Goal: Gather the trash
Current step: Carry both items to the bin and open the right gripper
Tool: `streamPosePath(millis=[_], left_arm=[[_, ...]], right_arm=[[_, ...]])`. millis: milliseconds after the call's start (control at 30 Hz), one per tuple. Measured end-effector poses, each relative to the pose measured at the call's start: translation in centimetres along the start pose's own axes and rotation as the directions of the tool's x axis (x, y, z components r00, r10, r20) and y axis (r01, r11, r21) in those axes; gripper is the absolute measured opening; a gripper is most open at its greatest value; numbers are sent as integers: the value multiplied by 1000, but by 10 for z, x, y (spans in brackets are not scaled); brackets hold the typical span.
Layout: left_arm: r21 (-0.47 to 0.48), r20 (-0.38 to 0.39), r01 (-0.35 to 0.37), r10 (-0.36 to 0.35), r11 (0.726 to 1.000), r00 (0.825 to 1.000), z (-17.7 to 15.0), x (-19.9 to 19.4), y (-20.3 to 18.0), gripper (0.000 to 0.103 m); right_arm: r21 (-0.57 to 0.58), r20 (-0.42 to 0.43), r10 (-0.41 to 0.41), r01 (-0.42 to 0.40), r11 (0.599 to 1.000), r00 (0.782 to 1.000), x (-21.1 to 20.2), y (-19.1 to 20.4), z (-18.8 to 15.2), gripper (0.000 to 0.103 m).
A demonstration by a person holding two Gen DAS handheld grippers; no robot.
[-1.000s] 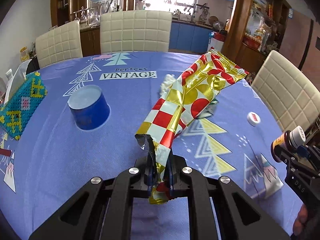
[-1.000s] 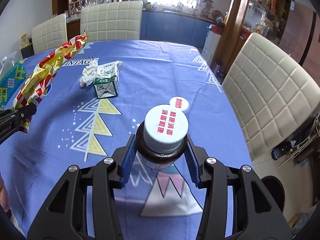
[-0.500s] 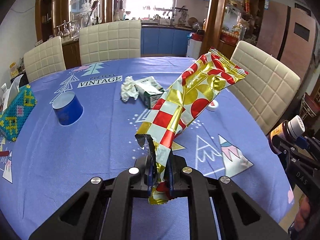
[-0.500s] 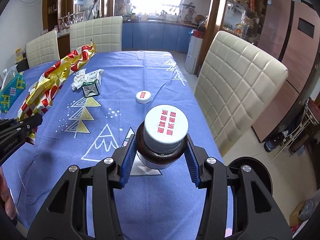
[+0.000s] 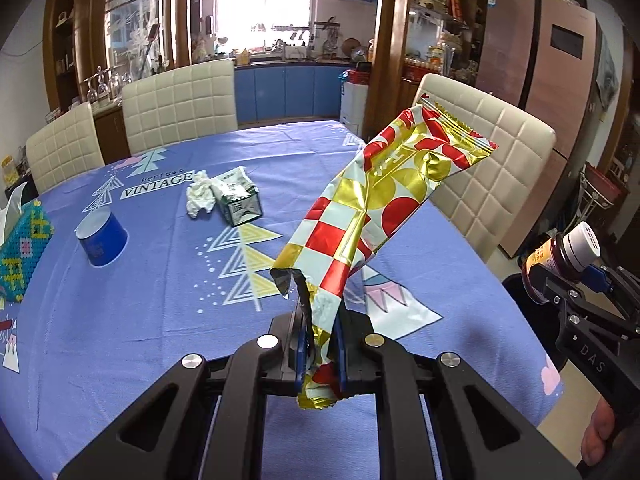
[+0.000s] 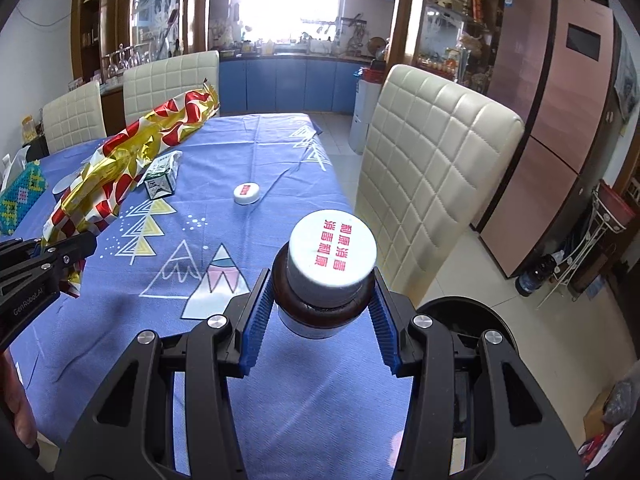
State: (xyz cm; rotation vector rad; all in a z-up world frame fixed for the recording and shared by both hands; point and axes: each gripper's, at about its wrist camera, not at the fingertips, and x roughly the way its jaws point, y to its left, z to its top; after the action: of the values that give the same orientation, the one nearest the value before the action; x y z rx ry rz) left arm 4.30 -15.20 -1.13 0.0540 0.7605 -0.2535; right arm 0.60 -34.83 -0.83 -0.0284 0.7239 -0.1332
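My left gripper (image 5: 318, 354) is shut on a long red, gold and white snack wrapper (image 5: 384, 200), held up above the blue tablecloth (image 5: 160, 320); the wrapper also shows in the right wrist view (image 6: 132, 160). My right gripper (image 6: 320, 320) is shut on a brown bottle with a white cap (image 6: 332, 256), near the table's right edge; the bottle also shows in the left wrist view (image 5: 560, 256). A black bin (image 6: 464, 320) sits on the floor just beyond, partly hidden by my right gripper. On the table lie a green carton (image 5: 238, 200), a crumpled tissue (image 5: 199, 196) and a white cap (image 6: 246, 193).
An upturned blue cup (image 5: 102, 236) and a beaded tissue box (image 5: 22, 248) stand at the table's left. Cream chairs (image 6: 432, 184) ring the table. A copper fridge (image 6: 560, 128) and a rack stand at the right.
Both grippers have pulled back and swung right, toward the table's right edge, each with its load. The black bin has come into view under the right gripper.
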Motion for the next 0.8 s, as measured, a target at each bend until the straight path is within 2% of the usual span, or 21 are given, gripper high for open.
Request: streamPosePath(millis=[800], left_arm=[[156, 8, 84, -86, 984, 996, 5, 0, -109, 11]], right_arm=[[147, 9, -89, 87, 985, 996, -16, -99, -27, 48]])
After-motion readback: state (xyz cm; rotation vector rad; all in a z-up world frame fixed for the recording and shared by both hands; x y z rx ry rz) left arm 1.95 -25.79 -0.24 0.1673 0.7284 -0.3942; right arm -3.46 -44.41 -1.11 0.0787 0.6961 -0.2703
